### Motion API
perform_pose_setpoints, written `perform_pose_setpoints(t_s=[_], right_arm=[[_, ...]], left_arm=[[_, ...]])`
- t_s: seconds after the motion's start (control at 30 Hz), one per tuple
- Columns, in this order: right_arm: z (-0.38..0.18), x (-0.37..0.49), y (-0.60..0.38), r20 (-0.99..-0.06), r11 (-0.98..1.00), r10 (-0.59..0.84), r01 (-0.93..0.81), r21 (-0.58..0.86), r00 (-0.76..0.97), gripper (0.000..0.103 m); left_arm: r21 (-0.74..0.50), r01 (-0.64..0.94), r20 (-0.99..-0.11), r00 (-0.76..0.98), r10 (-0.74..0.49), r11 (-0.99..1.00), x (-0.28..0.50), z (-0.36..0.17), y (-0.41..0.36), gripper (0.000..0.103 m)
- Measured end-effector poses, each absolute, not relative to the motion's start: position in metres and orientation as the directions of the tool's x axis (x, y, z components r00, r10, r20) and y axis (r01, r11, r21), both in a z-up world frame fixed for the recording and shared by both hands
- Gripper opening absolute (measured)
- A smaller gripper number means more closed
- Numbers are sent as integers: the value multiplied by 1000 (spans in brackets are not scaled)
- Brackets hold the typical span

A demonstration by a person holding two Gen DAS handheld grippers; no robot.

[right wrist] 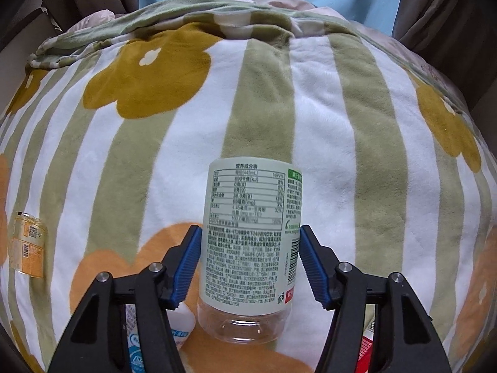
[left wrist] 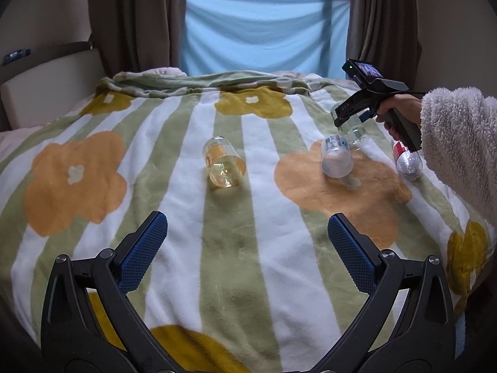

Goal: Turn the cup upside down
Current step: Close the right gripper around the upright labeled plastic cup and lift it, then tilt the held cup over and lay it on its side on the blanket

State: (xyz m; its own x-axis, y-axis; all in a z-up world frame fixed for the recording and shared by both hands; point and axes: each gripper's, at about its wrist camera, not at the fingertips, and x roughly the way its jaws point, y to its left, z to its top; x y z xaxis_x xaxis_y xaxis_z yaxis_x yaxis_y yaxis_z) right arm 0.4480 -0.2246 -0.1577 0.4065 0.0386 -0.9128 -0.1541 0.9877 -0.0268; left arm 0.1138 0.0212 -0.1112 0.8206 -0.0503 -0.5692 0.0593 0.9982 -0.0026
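Observation:
My right gripper [right wrist: 251, 239] is shut on a clear plastic cup with a pale green printed label [right wrist: 248, 236], held between the blue pads above the blanket; its clear closed end points toward the camera. In the left wrist view this cup [left wrist: 352, 129] shows under the right gripper [left wrist: 341, 121] at the far right. My left gripper [left wrist: 247, 236] is open and empty, low over the near part of the bed. A yellow-labelled clear cup [left wrist: 224, 164] lies on its side mid-bed; it also shows in the right wrist view [right wrist: 28, 245].
A blue-labelled clear cup [left wrist: 337, 157] and a red-labelled one [left wrist: 407, 160] lie on their sides near the right gripper. All rest on a flower-and-stripe blanket [left wrist: 186, 205] on a bed. Curtains and a blue cloth [left wrist: 264, 31] hang behind.

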Motion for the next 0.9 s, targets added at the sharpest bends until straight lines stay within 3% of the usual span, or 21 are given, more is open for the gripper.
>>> perform_pose_setpoints(t_s=[0.17, 0.43, 0.67, 0.9], right_arm=[[-109, 412, -234, -885, 985, 86, -173, 7, 458, 57], [-43, 297, -218, -858, 941, 172, -339, -3, 484, 57], [-76, 213, -185, -932, 863, 150, -503, -38, 329, 57], [-133, 177, -143, -969, 748, 37, -650, -135, 244, 57]], left_arm=[[-31, 56, -550, 833, -63, 998, 105, -99, 30, 103], [-53, 65, -512, 855, -83, 996, 76, -81, 38, 103], [-54, 80, -486, 869, -96, 995, 52, -67, 37, 103], [-39, 71, -465, 882, -81, 997, 34, -56, 39, 103]])
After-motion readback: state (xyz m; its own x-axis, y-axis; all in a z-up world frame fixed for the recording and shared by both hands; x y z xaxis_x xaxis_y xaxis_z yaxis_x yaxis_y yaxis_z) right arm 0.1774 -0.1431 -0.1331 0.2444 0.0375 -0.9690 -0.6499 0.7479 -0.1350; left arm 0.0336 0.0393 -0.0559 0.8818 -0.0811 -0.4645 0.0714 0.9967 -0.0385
